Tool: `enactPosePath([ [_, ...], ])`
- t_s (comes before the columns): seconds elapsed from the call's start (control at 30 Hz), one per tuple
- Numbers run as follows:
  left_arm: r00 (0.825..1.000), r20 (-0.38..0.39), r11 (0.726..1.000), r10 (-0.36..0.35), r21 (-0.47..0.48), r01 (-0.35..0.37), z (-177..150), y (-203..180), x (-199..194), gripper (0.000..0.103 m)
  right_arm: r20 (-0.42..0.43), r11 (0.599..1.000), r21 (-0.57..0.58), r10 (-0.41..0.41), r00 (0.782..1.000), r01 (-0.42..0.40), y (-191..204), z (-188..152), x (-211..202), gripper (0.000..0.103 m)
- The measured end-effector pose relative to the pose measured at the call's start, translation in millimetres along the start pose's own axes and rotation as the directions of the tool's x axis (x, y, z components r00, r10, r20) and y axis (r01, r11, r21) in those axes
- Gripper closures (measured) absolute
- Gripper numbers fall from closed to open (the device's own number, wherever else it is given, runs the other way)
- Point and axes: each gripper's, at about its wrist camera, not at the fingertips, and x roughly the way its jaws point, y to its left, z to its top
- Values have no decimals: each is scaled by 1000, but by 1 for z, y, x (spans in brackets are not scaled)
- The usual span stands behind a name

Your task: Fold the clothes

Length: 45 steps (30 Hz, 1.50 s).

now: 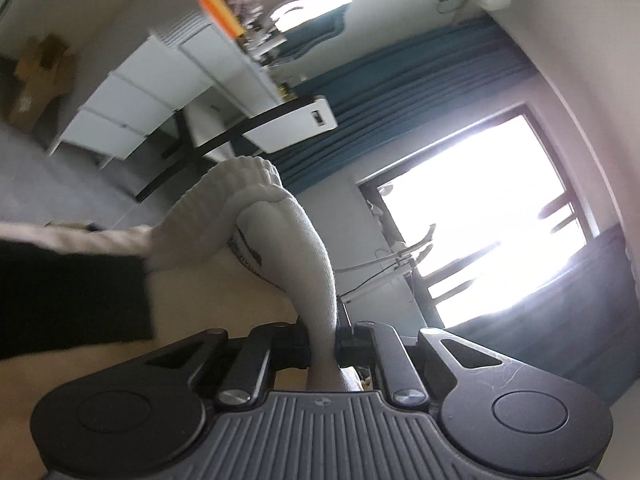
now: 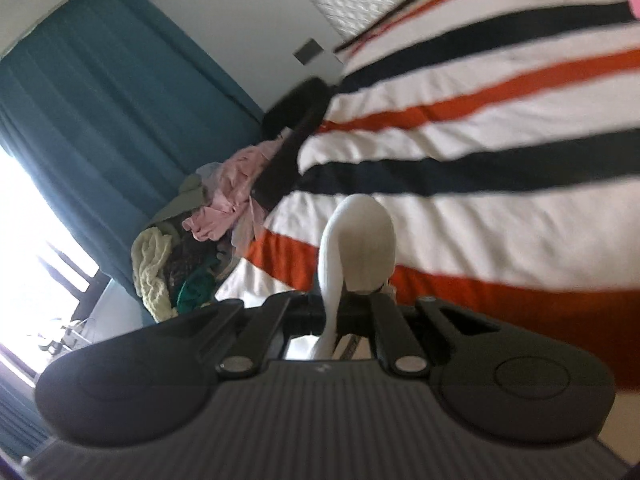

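A white sock [image 1: 288, 232] with a ribbed cuff and dark lettering on its sole stands up from my left gripper [image 1: 323, 344], which is shut on it. The sock's cuff droops to the left over a black cloth [image 1: 72, 296]. In the right wrist view my right gripper [image 2: 334, 308] is shut on a white sock [image 2: 360, 240] whose rounded end bulges up in front of the fingers. Whether both grippers hold the same sock I cannot tell. Both views are tilted and lifted off the bed.
A bedspread [image 2: 500, 168] striped white, orange and dark blue fills the right wrist view. A heap of mixed clothes [image 2: 200, 232] lies at its edge by teal curtains [image 2: 100, 112]. A white drawer unit [image 1: 152, 92], a white table [image 1: 296, 124] and a bright window [image 1: 488, 216] are behind the left gripper.
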Motion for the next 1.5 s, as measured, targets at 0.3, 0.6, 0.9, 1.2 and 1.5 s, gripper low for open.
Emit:
enactPosePath([
  [0.3, 996, 69, 997, -50, 57, 46, -49, -43, 147, 92, 70, 966, -233, -102, 992, 116, 112, -22, 151, 98],
  [0.6, 996, 83, 986, -12, 165, -2, -99, -18, 254, 92, 84, 903, -389, -161, 983, 181, 147, -82, 288, 98],
  [0.9, 998, -24, 985, 57, 163, -52, -103, -11, 272, 71, 52, 916, -380, -119, 992, 130, 141, -102, 302, 95],
  [1.2, 999, 0, 996, -39, 80, 39, -83, 1, 222, 32, -37, 979, -181, 83, 996, -88, 91, -81, 203, 44],
  [1.5, 961, -274, 984, -24, 165, 72, -62, 19, 150, 25, -170, 977, 140, 185, 968, -162, -1, -98, 114, 45],
])
